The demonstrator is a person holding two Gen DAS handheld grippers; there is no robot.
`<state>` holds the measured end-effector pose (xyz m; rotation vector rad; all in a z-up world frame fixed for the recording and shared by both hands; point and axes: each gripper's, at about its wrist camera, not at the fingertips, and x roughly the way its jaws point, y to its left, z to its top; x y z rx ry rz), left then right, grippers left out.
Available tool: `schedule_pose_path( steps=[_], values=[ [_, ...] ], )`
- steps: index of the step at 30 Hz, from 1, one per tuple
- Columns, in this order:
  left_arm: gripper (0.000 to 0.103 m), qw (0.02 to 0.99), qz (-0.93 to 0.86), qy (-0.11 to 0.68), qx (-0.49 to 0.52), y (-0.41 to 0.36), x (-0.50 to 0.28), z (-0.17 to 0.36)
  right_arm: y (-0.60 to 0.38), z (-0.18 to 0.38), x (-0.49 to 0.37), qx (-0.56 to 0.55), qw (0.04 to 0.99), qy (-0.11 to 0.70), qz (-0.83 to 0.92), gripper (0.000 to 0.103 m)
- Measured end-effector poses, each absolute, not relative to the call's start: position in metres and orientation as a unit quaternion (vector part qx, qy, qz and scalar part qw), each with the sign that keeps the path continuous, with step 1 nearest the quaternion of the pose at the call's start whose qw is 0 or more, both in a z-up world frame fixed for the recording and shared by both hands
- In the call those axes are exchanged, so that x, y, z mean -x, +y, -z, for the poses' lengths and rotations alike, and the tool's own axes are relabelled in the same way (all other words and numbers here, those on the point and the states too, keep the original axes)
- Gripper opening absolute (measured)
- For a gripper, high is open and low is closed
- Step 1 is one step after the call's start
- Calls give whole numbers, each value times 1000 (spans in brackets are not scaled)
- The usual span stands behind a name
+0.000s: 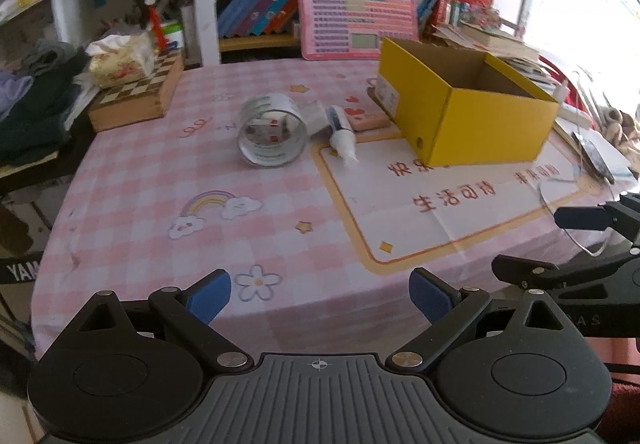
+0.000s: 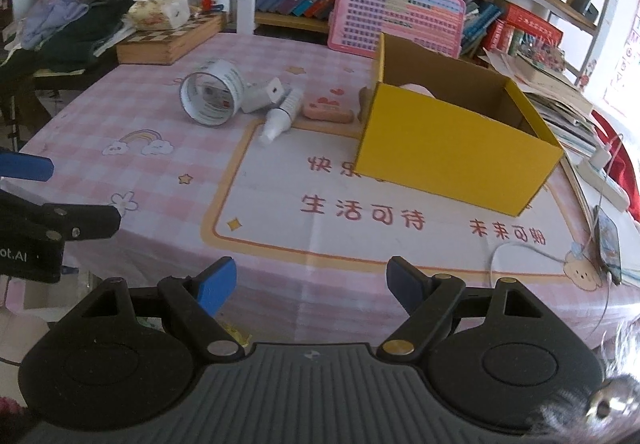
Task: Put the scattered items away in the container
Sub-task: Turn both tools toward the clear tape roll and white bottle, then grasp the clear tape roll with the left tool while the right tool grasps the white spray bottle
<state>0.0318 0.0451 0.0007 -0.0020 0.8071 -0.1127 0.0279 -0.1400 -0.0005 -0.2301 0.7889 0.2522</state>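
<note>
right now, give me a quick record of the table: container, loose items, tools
container: yellow box, open top, something pale inside, unclear what
loose items: tape roll, small white box, white bottle, pink bar, clustered left of the yellow box
left tool: open, empty
right tool: open, empty
surface: pink checked cloth

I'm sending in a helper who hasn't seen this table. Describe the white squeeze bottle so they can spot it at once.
Start at the yellow cardboard box on the pink checked tablecloth. Just left of it lies a cluster of small items; the white squeeze bottle lies on its side there, nozzle towards the camera. It sits between the tape roll and the pink eraser-like block, the only tapered piece.
</note>
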Motion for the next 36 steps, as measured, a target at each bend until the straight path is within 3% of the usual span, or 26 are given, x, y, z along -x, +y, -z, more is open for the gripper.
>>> schedule_pose_path(
  steps=[15, 36],
  values=[
    [98, 920, 28, 390, 22, 65, -44, 0, -124, -3, -56, 123, 910, 367, -149, 81],
    [97, 924, 20, 382, -3, 66, -134, 5, -96, 17, -150, 140, 891, 374, -216, 68]
  ],
)
